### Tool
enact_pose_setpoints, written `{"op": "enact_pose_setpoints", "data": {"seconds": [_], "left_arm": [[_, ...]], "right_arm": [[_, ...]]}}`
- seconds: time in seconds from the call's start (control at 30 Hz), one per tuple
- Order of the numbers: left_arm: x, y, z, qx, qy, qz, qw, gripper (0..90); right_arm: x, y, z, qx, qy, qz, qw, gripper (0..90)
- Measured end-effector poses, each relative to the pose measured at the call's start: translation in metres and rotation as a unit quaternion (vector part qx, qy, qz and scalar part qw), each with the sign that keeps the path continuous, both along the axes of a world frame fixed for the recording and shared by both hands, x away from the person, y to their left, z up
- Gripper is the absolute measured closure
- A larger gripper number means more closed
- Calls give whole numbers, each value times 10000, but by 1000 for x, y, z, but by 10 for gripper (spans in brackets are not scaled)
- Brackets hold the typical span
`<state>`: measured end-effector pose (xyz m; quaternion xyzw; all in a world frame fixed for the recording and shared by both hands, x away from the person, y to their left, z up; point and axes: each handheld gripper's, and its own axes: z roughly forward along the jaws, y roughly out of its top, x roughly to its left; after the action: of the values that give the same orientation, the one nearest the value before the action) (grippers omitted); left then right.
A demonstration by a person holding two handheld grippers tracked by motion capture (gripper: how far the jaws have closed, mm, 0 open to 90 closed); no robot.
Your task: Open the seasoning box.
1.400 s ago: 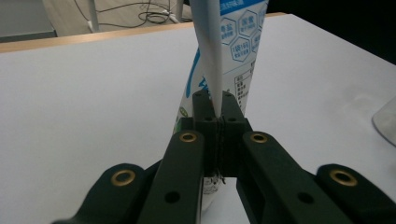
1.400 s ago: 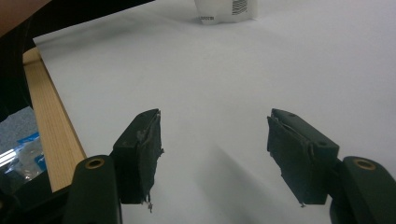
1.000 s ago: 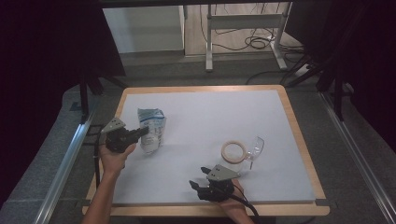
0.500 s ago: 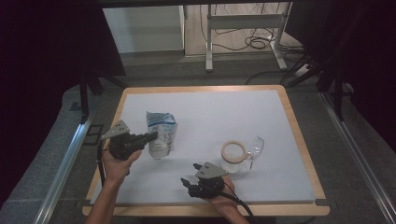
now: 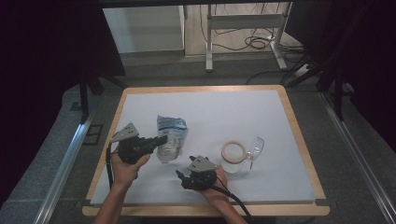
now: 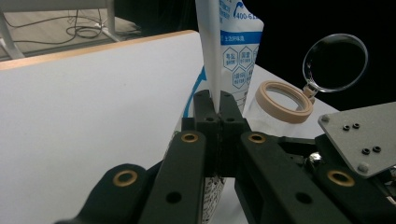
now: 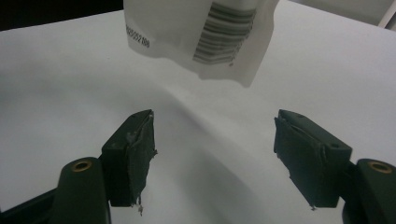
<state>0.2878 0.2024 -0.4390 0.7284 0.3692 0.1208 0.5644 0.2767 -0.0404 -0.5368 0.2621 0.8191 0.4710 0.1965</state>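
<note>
A white and blue plastic pouch hangs by its edge from my left gripper, left of the board's middle. In the left gripper view the jaws are shut on the pouch's seam, and the left gripper holds the pouch upright. My right gripper is near the front edge, pointing left toward the pouch. Its jaws have just been opening, and the right gripper has nothing between them. The pouch's barcoded bottom corner hangs just beyond them.
A clear jar with a beige rim and a hinged clear lid stands right of the grippers, also in the left gripper view as the jar. The white board has a wooden frame.
My left gripper has carried the pouch rightward toward the board's middle and a little up. The right gripper has shifted left toward the pouch and its jaws have spread wider.
</note>
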Motion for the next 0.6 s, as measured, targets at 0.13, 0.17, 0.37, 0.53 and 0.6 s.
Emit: {"op": "enact_pose_setpoints", "data": {"seconds": [0.13, 0.17, 0.37, 0.53, 0.6], "left_arm": [[0, -4, -2, -12, 19, -44, 10000, 900], [-1, -5, -2, -29, 29, -53, 10000, 900], [-3, -11, 4, -86, 1, -140, 9999, 900], [-7, -15, 12, -156, -48, -226, 9996, 900], [-8, -17, 14, -166, -65, -252, 9995, 900]], "right_arm": [[1, 2, 1, -1, -1, -19, 10000, 291], [1, 3, 2, -46, -42, -36, 10000, 288], [1, 5, 3, -217, -279, -171, 9992, 282], [3, 4, 3, -269, -406, -285, 9984, 282], [4, 4, 2, -296, -449, -307, 9981, 282]]}}
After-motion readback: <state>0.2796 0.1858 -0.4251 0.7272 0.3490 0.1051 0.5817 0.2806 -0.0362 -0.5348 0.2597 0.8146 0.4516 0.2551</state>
